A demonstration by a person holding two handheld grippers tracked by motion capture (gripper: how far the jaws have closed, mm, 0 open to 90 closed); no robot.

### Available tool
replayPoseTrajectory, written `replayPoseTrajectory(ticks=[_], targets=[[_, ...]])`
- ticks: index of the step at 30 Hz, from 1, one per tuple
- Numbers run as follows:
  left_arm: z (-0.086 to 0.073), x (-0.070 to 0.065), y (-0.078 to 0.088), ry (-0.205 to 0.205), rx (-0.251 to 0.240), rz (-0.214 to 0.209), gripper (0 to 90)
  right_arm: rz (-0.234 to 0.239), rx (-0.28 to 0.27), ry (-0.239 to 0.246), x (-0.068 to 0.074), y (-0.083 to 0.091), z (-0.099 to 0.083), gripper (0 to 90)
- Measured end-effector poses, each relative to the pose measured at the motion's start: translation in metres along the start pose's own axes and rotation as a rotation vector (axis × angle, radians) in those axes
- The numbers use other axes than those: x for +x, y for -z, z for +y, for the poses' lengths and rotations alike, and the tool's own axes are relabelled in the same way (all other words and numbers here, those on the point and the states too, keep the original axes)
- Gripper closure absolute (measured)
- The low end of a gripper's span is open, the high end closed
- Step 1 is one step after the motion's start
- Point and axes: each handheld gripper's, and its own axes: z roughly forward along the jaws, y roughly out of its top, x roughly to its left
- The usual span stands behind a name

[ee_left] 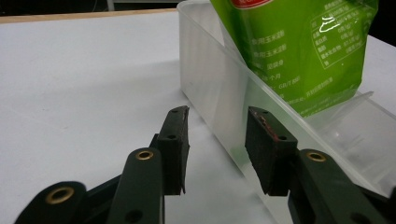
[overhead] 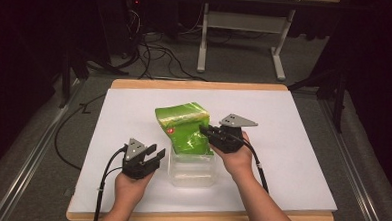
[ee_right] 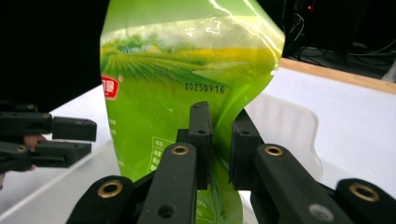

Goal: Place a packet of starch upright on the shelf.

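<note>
Now, pouch: a glossy green pouch (overhead: 185,127) stands with its lower end inside the clear plastic box (overhead: 192,171) at the middle of the counter (overhead: 292,159), its top leaning away from the person.
Long axis: runs bottom to top, tilted back out of the box; the wide printed face looks up and towards the person.
Right tongs: the right tongs (ee_right: 219,140) are clamped on the pouch's side edge, film pinched between the two pads, a thin slit between them in the right gripper view.
Which way it lies: the pouch sits directly ahead of the right tongs and rises above them; in the high view they come in from the pouch's right (overhead: 207,132).
Left tongs: the left tongs (ee_left: 217,149) stand apart with nothing between them, just beside the box's near left wall, low to the counter.
Nearer hand: the right, already gripping; the left is close to the box, apart from the pouch.
Coming move, my read: it turns on that edge grip and the box wall. Lifting along the long axis would clear the rim; the left looks placed to steady the box.
Writing: a printed date code "20250916" on the front, a red logo patch at the left edge, and small Chinese print plus a white table on the side panel, too fine to read.
</note>
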Motion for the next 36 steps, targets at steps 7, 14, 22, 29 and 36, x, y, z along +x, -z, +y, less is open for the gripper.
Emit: replayPoseTrajectory(ticks=[7,14,22,29,36], targets=[[0.000,-0.001,0.000,-0.008,0.003,0.002,59.3,0.002,-0.004,-0.022,-0.006,0.007,-0.016,83.7],[0.000,0.000,0.000,-0.008,0.001,0.004,59.4,0.002,-0.010,-0.021,-0.004,0.009,-0.025,83.9],[0.000,0.000,0.000,-0.009,0.001,0.007,59.4,-0.003,-0.001,-0.014,-0.003,0.009,-0.025,82.6],[0.002,0.006,0.002,-0.011,0.015,0.000,58.0,-0.038,-0.001,-0.015,-0.007,0.020,-0.024,57.5],[0.003,0.023,0.009,-0.019,0.046,0.036,54.8,-0.162,0.019,0.037,-0.027,0.072,-0.036,46.5]])
